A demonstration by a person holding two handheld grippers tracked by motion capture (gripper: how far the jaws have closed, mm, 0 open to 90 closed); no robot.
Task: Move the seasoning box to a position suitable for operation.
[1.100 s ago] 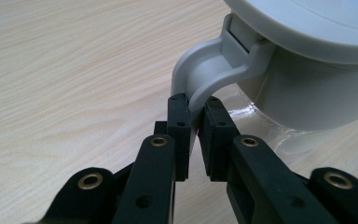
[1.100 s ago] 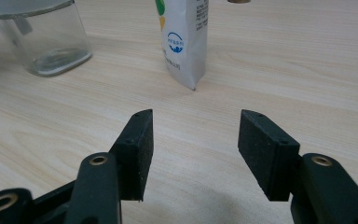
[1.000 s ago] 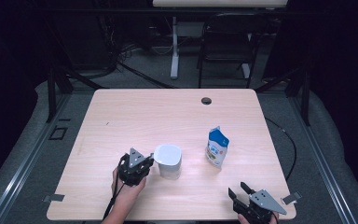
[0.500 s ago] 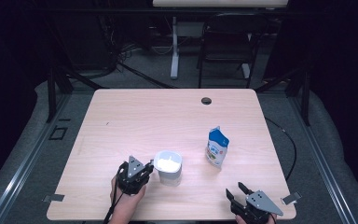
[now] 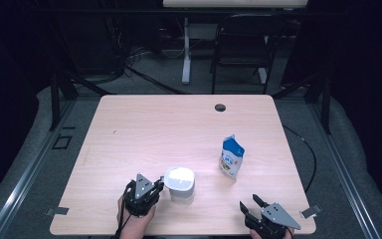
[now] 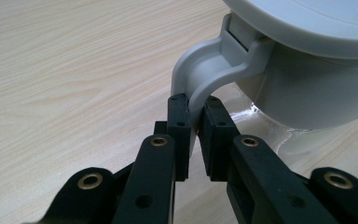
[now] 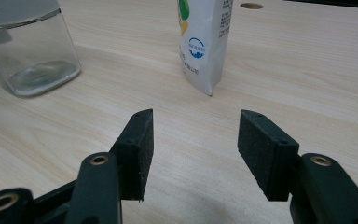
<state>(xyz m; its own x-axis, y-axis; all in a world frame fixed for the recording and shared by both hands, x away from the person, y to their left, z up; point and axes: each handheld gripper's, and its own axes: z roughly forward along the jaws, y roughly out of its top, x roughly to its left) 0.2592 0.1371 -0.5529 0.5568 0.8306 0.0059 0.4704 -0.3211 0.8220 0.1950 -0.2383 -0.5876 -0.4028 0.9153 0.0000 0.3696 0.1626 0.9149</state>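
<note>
A clear square jug with a grey-white lid [image 5: 180, 183] stands near the table's front edge, left of centre. My left gripper [image 5: 156, 186] is just left of it, shut on the jug's grey handle [image 6: 200, 79], which sits pinched between the two black pads [image 6: 178, 121]. A white and blue pouch [image 5: 232, 157] stands upright to the right of the jug. My right gripper [image 5: 249, 206] rests at the front right edge, open, with nothing between its fingers [image 7: 137, 144]. From the right gripper view the jug [image 7: 28, 46] is at upper left and the pouch [image 7: 204, 42] straight ahead.
The wooden table [image 5: 144, 129] has a round cable hole [image 5: 220, 107] near its far edge. Tape marks sit at the front corners. A chair [image 5: 241, 45] and a desk leg stand beyond the table on the dark floor.
The left gripper has drawn the jug by its handle toward the table's front edge. The right gripper and the pouch have stayed where they were.
</note>
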